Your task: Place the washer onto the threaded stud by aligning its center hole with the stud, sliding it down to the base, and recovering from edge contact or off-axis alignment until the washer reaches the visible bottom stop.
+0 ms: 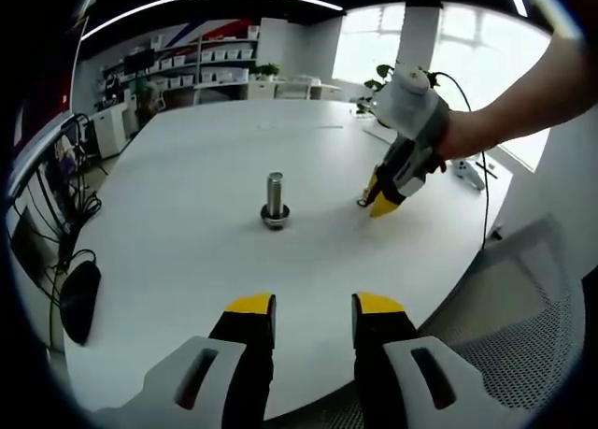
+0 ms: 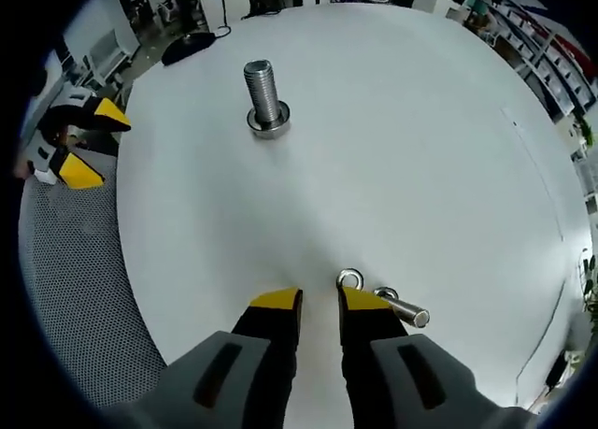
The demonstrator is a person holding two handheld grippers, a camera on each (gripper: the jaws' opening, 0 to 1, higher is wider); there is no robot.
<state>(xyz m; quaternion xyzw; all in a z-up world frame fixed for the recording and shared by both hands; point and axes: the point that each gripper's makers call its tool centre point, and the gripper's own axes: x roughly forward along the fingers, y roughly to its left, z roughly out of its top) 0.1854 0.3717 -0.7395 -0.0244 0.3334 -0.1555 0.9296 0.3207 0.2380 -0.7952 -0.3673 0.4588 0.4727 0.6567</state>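
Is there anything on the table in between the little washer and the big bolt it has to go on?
No. The white table is bare between the washer by the right claw and the threaded stud.

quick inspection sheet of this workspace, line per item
surface: white round table, mostly bare
job's things: threaded stud upright on its base; washer flat on the table by the right gripper's tips
clutter: small bolt lying beside the washer
grippers: left gripper open, held back at the table edge; right gripper open, tips low by the washer
cables: black cable over the far edge
surroundings: shelves, mesh chair
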